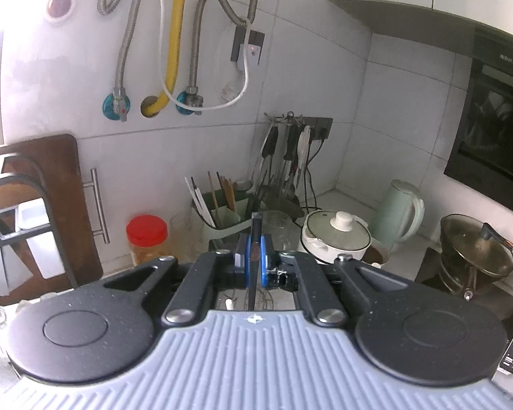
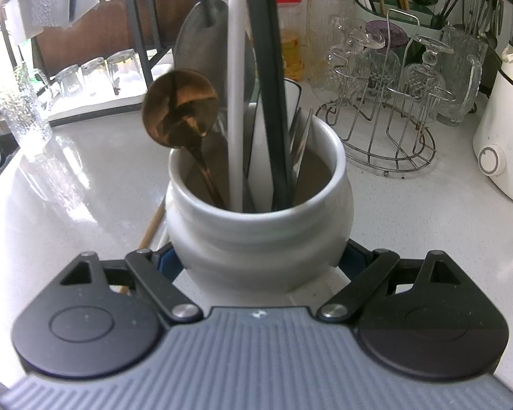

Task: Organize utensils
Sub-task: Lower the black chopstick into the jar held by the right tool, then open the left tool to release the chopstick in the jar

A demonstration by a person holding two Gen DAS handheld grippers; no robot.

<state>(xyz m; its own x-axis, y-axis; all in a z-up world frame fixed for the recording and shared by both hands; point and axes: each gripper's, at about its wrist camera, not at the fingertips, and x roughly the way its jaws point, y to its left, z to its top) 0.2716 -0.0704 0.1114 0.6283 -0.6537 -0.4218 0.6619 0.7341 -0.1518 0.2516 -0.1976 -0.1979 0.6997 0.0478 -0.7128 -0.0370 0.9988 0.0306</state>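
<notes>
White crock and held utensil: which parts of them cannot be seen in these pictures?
- Right wrist view: the white crock base is hidden by the right gripper.
- Right wrist view: the dark utensil is cut off at the top edge.
- Left wrist view: the left gripper covers its handle.

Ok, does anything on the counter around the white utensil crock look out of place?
Yes: a wooden chopstick and a white stick lie loose on the countertop beside the white crock, partly hidden behind it, while the other utensils stand inside.

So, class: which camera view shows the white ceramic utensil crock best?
The right wrist view: the white ceramic utensil crock fills the centre, utensils standing inside, right gripper clamped around it. The left wrist view does not show it.
</notes>
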